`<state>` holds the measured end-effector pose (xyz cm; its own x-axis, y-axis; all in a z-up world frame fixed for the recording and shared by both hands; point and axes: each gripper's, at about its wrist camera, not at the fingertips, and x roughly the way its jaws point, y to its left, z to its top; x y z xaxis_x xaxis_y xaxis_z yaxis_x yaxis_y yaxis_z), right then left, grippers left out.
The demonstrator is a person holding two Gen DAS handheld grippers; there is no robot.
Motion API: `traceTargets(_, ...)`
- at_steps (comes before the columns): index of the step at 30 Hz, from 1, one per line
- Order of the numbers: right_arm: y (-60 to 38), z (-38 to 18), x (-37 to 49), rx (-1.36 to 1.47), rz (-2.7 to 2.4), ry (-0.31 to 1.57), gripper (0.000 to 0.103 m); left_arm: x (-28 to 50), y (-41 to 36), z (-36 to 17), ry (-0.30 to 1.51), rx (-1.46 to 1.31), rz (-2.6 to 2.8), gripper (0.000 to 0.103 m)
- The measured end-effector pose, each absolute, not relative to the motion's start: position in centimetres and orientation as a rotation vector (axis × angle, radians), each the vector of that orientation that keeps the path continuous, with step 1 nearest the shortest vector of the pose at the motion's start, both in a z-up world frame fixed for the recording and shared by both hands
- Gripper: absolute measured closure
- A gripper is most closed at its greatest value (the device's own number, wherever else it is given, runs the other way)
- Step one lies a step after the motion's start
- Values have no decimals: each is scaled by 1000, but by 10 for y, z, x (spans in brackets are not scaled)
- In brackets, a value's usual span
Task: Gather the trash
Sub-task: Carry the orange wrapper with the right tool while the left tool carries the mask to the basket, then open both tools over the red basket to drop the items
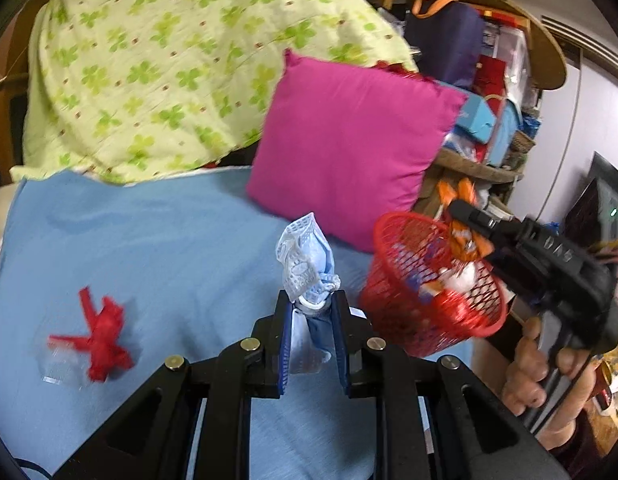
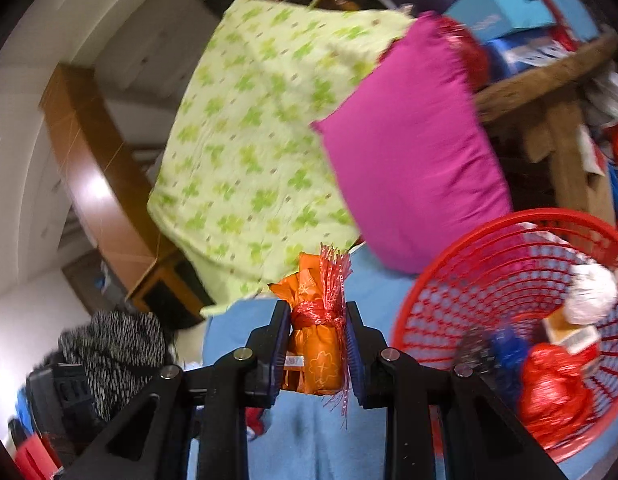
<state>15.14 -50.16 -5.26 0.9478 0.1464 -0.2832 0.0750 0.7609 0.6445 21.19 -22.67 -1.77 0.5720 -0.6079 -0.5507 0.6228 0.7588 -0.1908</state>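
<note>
My left gripper (image 1: 312,304) is shut on a crumpled light-blue face mask (image 1: 305,258), held above the blue sheet (image 1: 149,248). A red mesh basket (image 1: 425,292) sits to its right, holding several pieces of trash. My right gripper (image 2: 318,316) is shut on an orange wrapper tied with red ribbon (image 2: 315,332), just left of the basket (image 2: 521,280). In the left wrist view the right gripper (image 1: 465,220) hovers over the basket's far rim. A red crumpled scrap on clear plastic (image 1: 99,336) lies on the sheet at the left.
A magenta pillow (image 1: 349,148) leans behind the basket. A green clover-print quilt (image 1: 169,64) covers the back. A cluttered wooden shelf (image 1: 489,120) stands at the right. A black-and-white speckled cloth (image 2: 113,348) lies at the lower left in the right wrist view.
</note>
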Motion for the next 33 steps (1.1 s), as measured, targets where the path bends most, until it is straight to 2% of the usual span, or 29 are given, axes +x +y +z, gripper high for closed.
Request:
traceTargets(10, -571, -66, 123, 836, -82, 279, 75, 207, -295, 7, 609, 49, -845, 83)
traceTargets(24, -625, -86, 95, 949, -187, 244, 72, 212, -383, -12, 684, 76, -971, 81)
traceTargets(26, -628, -88, 94, 962, -193, 251, 72, 213, -390, -19, 701, 93, -971, 77)
traceTargets(27, -628, -89, 97, 965, -194, 256, 72, 212, -392, -21, 700, 104, -967, 71)
traceTargets(28, -629, -90, 97, 967, -199, 262, 72, 211, -393, -24, 696, 114, -960, 60)
traceTargets(30, -629, -92, 98, 968, -207, 271, 72, 210, -390, -26, 680, 119, -942, 49)
traceTargets(33, -626, -91, 100, 954, -210, 280, 71, 208, -379, -25, 658, 109, -934, 46)
